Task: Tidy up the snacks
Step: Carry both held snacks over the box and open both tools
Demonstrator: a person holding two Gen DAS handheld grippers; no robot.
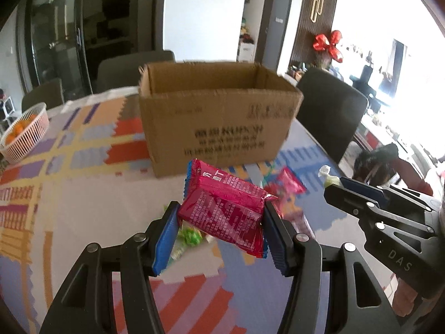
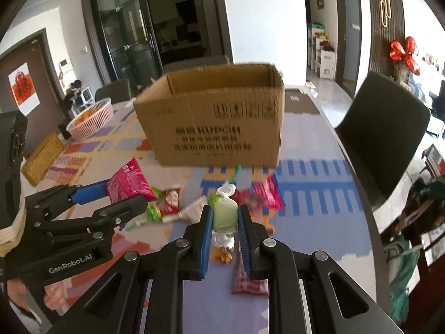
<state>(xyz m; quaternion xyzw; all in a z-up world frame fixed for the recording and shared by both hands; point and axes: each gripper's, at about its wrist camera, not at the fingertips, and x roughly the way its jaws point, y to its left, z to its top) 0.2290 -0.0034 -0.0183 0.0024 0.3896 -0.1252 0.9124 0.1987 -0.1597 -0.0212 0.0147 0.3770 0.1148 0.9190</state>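
A red snack packet (image 1: 222,206) is clamped between the jaws of the left gripper (image 1: 221,220), raised above the table (image 1: 83,208). A pale green wrapped candy (image 2: 224,213) is clamped in the right gripper (image 2: 224,224). An open cardboard box (image 2: 217,117) is seen behind; loose snacks (image 2: 261,194) are scattered before it

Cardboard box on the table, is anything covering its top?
No, the cardboard box stands open at the top, with its inner walls showing in the right wrist view.
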